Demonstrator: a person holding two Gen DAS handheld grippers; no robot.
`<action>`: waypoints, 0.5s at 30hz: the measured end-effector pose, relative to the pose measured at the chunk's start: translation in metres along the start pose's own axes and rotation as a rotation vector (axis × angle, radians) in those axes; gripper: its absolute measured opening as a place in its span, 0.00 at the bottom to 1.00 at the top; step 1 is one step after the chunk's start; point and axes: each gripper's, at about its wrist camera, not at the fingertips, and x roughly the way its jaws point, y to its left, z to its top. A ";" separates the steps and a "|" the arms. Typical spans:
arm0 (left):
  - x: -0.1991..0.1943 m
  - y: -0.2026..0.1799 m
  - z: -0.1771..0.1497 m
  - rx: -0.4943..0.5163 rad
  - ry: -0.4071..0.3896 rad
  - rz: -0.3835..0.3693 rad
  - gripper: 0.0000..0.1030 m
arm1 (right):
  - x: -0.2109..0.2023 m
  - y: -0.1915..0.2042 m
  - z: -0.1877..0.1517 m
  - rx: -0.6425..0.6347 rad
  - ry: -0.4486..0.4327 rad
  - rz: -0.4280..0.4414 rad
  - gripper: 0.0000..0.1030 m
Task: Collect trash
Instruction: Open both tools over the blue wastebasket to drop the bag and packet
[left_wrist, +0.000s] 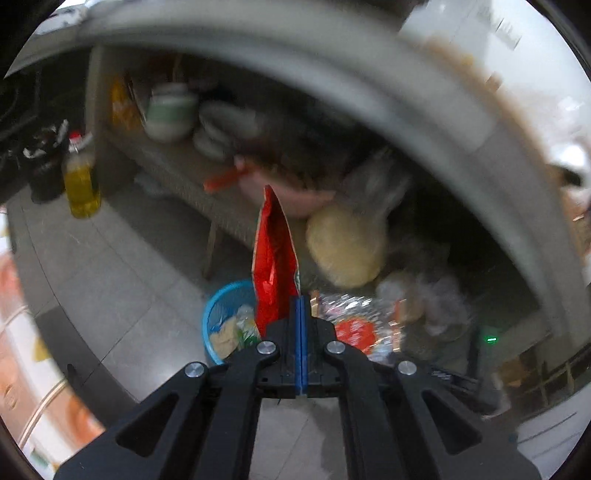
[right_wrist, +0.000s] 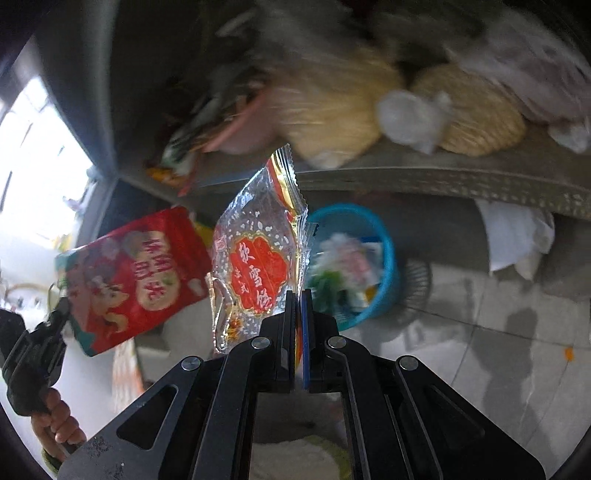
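the left tongs (left_wrist: 301, 301) are clamped on the bottom edge of a red snack bag (left_wrist: 274, 258), which the left wrist view shows edge-on, standing straight up from the pads; the right wrist view shows the same bag (right_wrist: 136, 277) face-on at the left, with large white chinese characters too blurred to read and cartoon figures, and a hand (right_wrist: 55, 421) gripping that tool's handle. the right tongs (right_wrist: 297, 295) are clamped on the lower right edge of a clear wrapper (right_wrist: 258, 254) with a red scalloped label in white chinese characters and a gold zigzag top edge. a blue basket (right_wrist: 386, 258) with crumpled wrappers inside stands on the tiled floor just beyond both wrappers, below the front edge of a metal shelf (right_wrist: 443, 177) holding pale noodle bundles. bare tiles lie open to the right. only the left wrist view shows an oil bottle (left_wrist: 80, 181) on the floor, far left.
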 end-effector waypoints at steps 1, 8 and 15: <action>0.023 0.000 0.001 0.017 0.039 0.029 0.00 | 0.006 -0.007 0.002 0.010 -0.001 -0.020 0.01; 0.128 0.009 -0.006 0.176 0.233 0.192 0.00 | 0.044 -0.029 0.005 0.037 0.003 -0.113 0.01; 0.196 0.016 -0.018 0.295 0.336 0.273 0.00 | 0.078 -0.034 0.013 0.015 -0.029 -0.235 0.01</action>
